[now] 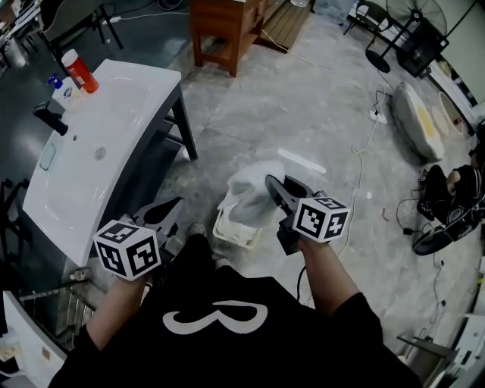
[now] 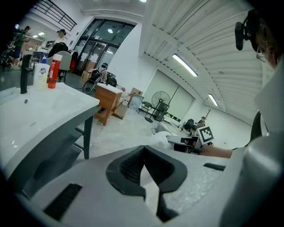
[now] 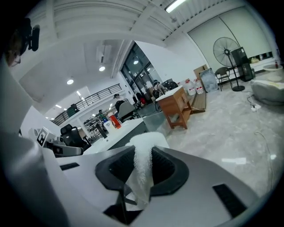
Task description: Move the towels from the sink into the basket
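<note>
A white towel [image 1: 251, 188] hangs from my right gripper [image 1: 277, 194], which is shut on it, right above the cream basket [image 1: 233, 230] on the floor. In the right gripper view the towel [image 3: 143, 166] is pinched between the dark pads [image 3: 165, 165] and bunches up past the tips. The white sink [image 1: 98, 151] stands to the left, and its bowl looks bare from the head view. Low beside the sink's stand is my left gripper [image 1: 168, 209]. In its own view, the left gripper [image 2: 144, 151] is shut with nothing between the jaws, which touch at the tips.
A red bottle [image 1: 79, 70], a small white bottle [image 1: 64, 92] and a black tap [image 1: 50, 119] sit at the sink's back edge. A wooden table [image 1: 223, 26] stands beyond. Cables [image 1: 362, 155], a fan [image 1: 413, 23] and a white tub [image 1: 419, 121] lie to the right.
</note>
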Available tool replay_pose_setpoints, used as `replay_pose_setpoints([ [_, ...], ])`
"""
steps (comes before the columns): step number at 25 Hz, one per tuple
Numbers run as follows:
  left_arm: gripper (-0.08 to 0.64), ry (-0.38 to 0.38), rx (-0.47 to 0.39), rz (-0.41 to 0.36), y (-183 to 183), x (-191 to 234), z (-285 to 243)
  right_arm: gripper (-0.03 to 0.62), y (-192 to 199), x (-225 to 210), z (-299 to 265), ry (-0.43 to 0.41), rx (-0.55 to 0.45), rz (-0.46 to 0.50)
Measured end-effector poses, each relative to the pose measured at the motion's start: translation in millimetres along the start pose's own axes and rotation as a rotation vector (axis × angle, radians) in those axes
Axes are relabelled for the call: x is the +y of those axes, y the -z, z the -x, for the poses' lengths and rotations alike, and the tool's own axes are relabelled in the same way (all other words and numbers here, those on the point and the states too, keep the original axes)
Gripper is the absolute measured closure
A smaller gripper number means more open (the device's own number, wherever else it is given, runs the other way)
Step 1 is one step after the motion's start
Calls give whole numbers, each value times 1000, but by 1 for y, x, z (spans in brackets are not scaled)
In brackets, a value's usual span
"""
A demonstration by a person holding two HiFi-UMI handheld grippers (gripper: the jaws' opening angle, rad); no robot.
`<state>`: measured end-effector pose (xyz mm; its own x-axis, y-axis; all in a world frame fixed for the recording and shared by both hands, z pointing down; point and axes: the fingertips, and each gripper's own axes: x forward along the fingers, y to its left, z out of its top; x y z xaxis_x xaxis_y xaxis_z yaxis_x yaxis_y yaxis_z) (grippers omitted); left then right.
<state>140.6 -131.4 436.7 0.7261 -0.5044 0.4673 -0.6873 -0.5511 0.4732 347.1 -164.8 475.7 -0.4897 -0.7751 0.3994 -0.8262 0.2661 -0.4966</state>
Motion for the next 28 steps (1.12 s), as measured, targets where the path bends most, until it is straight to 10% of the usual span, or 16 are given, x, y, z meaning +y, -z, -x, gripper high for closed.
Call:
replay_pose_setpoints([
  [15,554,32,238,0,82,64,-114,499,154,-151,-73,295,186,-295],
  [28,554,-10,362,15,130,118,-186,499,262,-233,-133,388,352,-452],
])
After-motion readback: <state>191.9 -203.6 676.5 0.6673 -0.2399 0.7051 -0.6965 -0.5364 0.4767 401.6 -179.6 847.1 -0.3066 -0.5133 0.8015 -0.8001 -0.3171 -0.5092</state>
